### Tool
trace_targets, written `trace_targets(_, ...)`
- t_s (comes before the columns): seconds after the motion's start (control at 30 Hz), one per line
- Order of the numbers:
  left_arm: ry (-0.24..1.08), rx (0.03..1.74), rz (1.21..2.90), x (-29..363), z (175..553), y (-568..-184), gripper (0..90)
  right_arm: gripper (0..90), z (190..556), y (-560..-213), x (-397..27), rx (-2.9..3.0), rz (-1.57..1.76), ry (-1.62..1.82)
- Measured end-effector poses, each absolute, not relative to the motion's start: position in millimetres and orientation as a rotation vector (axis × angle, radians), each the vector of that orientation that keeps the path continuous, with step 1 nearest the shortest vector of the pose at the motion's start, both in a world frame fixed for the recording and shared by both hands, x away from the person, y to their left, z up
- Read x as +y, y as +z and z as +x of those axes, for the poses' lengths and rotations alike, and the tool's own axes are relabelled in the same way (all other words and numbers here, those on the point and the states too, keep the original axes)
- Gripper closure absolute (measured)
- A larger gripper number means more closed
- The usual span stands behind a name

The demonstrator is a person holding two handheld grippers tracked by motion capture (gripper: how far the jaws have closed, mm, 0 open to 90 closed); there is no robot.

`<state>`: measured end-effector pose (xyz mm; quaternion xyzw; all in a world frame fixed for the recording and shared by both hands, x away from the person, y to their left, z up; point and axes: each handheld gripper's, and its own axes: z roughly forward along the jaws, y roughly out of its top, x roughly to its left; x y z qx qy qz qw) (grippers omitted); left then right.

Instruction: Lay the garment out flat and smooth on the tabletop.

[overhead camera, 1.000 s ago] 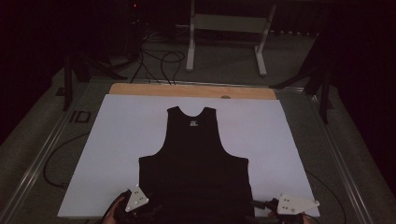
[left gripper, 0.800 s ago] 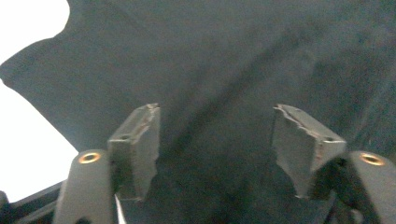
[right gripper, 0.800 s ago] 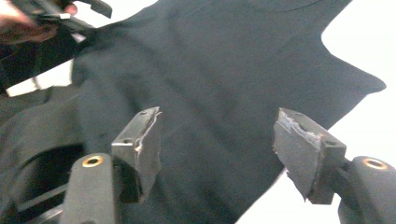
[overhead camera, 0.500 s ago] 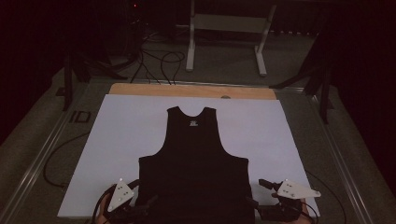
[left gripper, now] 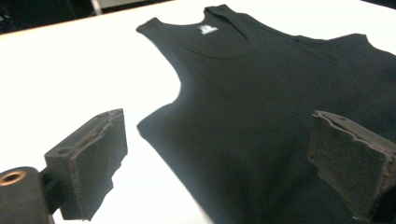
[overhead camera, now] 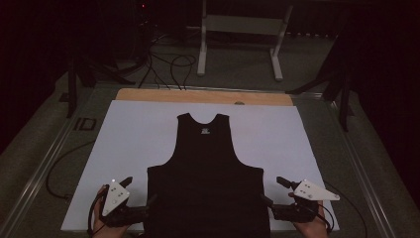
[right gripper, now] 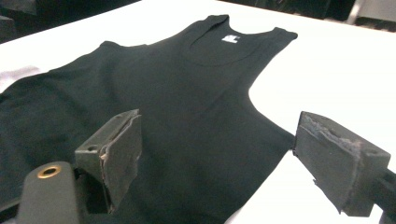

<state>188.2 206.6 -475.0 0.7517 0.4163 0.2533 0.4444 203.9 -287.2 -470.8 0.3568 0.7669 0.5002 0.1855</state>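
One black tank top (overhead camera: 208,173), flat

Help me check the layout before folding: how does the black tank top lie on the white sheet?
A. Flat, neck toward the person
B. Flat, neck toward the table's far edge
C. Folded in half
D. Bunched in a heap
B: the black tank top lies spread flat on the white sheet, its neck and straps at the far end.

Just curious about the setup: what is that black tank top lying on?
The black tank top lies flat on a white sheet that covers the tabletop; a wooden strip shows at the sheet's far edge. What lies directly beneath the shirt is covered.
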Motion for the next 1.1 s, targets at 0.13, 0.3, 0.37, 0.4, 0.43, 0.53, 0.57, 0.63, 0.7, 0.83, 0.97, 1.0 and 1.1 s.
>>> trace_targets(0.13, 0.641, 1.029, 1.840, 213.4, 193.6, -472.3, 1.9, 15.3, 209.6, -468.3, -287.2, 2.139, 1.000, 1.409)
trace_targets(0.3, 0.668, 1.026, 1.802, 227.4, 205.4, -470.1, 1.5, 14.9, 221.7, -465.7, -284.6, 2.111, 0.983, 1.400)
trace_targets(0.37, 0.671, 1.024, 1.781, 231.9, 209.8, -469.5, 1.5, 14.7, 226.5, -466.8, -283.6, 2.105, 0.984, 1.403)
trace_targets(0.4, 0.678, 1.024, 1.774, 233.7, 212.6, -469.5, 1.5, 14.6, 228.2, -467.6, -283.4, 2.100, 0.984, 1.405)
trace_targets(0.43, 0.680, 1.021, 1.771, 234.6, 214.0, -469.7, 1.4, 14.5, 230.6, -469.1, -283.3, 2.093, 0.990, 1.407)
trace_targets(0.53, 0.681, 1.011, 1.757, 236.7, 221.6, -474.4, 1.4, 14.2, 233.0, -472.6, -284.1, 2.081, 1.002, 1.399)
trace_targets(0.57, 0.679, 1.012, 1.756, 237.0, 223.9, -476.4, 1.1, 14.0, 234.1, -476.8, -286.9, 2.062, 1.025, 1.396)
trace_targets(0.63, 0.677, 1.014, 1.756, 237.1, 228.2, -480.5, 0.9, 14.0, 235.6, -480.4, -291.3, 2.043, 1.054, 1.398)
trace_targets(0.7, 0.681, 1.017, 1.760, 237.4, 229.8, -483.1, 0.7, 13.9, 236.8, -482.3, -295.8, 2.017, 1.086, 1.405)
trace_targets(0.83, 0.700, 1.028, 1.753, 240.2, 228.9, -487.8, 0.7, 13.8, 237.6, -484.9, -300.1, 1.968, 1.116, 1.393)
trace_targets(0.97, 0.710, 1.049, 1.716, 245.9, 227.2, -488.2, 0.7, 13.9, 235.9, -486.0, -299.2, 1.915, 1.133, 1.355)
trace_targets(1.0, 0.705, 1.054, 1.707, 247.0, 227.0, -488.4, 0.7, 13.9, 235.3, -485.9, -299.1, 1.911, 1.129, 1.356)
trace_targets(1.1, 0.709, 1.058, 1.707, 248.0, 226.5, -489.2, 0.7, 13.9, 234.3, -486.4, -298.0, 1.915, 1.121, 1.349)
